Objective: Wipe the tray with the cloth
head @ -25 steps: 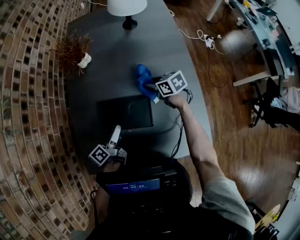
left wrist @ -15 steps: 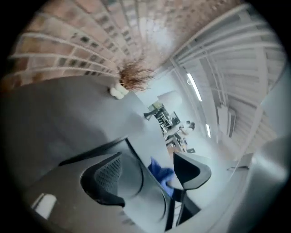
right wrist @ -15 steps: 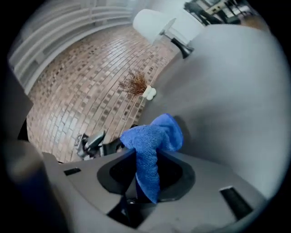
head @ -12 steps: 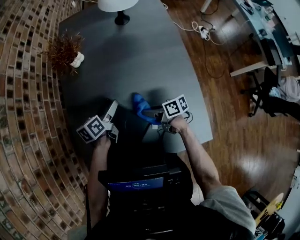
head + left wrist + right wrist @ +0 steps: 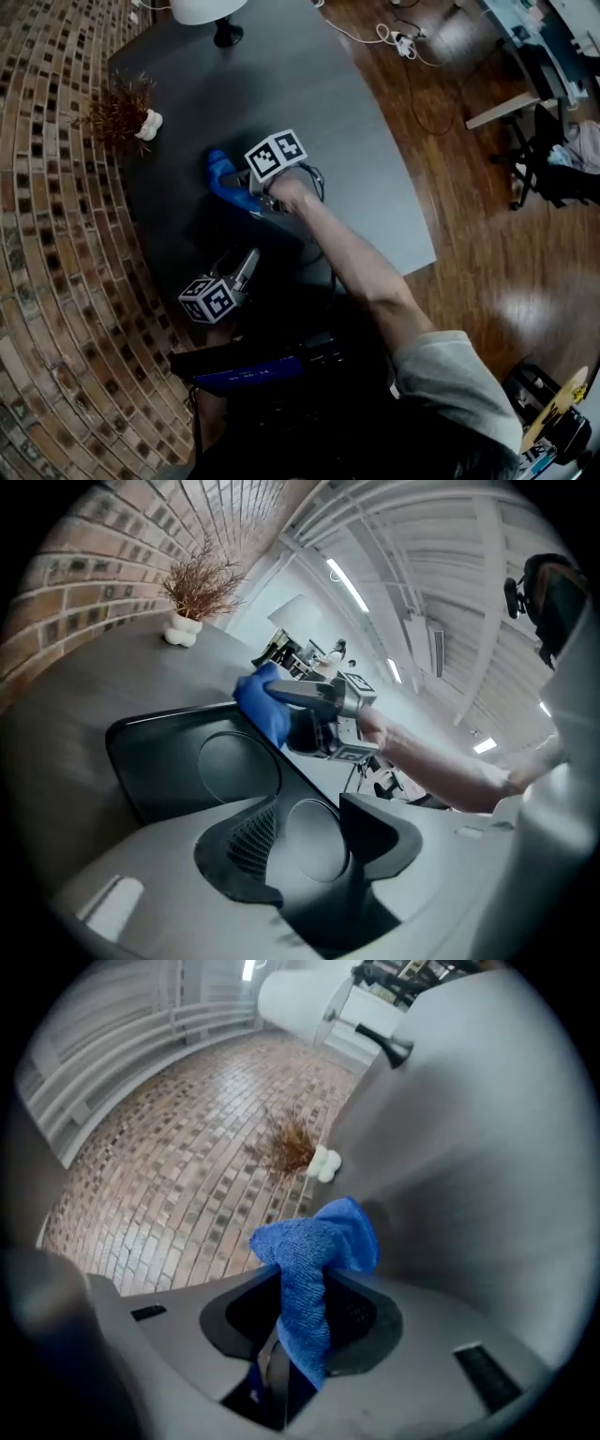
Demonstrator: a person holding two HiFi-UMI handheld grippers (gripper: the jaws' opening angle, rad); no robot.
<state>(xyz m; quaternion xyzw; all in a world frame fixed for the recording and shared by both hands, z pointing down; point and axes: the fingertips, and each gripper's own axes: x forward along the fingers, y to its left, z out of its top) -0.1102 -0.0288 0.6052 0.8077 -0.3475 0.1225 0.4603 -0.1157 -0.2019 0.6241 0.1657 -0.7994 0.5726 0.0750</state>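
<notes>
One cloth (image 5: 317,1251) sits pinched in right gripper (image 5: 305,1321); left gripper (image 5: 314,841), just closing, gapes empty near tray (image 5: 155,761).

An office-like workspace: brick wall (image 5: 56,187), wooden floor (image 5: 487,197) with trailing cables (image 5: 405,44), a cluttered desk (image 5: 530,37) and office chair (image 5: 551,164).

Lamp (image 5: 202,11): shade cut off by the top edge of the head view, and again at the top of the right gripper view. Cloth (image 5: 314,1241): lower end hidden between the clamped jaws of the right gripper (image 5: 309,1321). Tray (image 5: 178,761): outline barely separable from the dark table (image 5: 309,112) in the head view, where items on the desk (image 5: 530,47) at upper right are too small to identify.
</notes>
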